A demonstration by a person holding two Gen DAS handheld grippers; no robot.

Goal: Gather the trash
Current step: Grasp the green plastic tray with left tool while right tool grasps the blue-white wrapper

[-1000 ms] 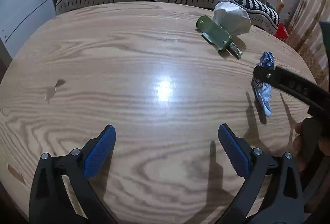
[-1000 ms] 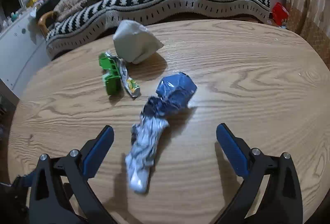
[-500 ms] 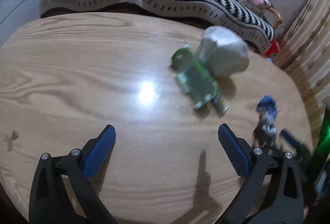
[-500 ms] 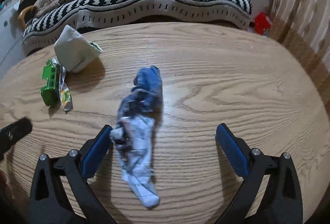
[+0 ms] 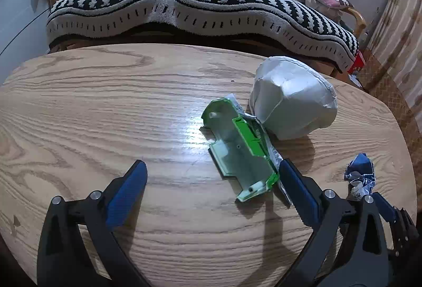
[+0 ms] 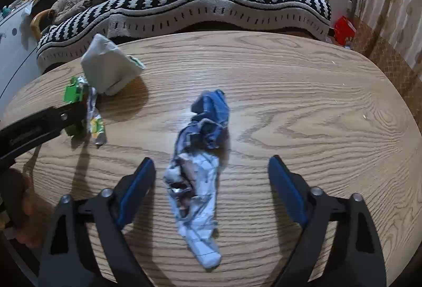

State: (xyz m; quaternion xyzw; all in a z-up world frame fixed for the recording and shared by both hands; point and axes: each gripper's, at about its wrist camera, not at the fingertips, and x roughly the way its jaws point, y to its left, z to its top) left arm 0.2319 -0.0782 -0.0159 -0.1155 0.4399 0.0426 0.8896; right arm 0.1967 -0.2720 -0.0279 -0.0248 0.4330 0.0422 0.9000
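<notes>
Now both claws are held wide apart — the left gripper (image 5: 212, 177) by the green tray (image 5: 238, 148), the right gripper (image 6: 212, 176) around the blue wrapper (image 6: 200, 168).

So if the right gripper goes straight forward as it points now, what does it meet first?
Most likely the crumpled blue-and-white wrapper, which lies on the table between the open fingers of the right gripper. Its height above the table is unclear.

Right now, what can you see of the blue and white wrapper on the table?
The blue and white wrapper is a crumpled, twisted strip, seemingly thin foil or plastic film. Its far end is bunched and blue; its near end is paler, with faint print and a torn, dark patch midway. It lies flat on the wooden table, lengthwise between the open fingers of the right tool, touching neither.
</notes>
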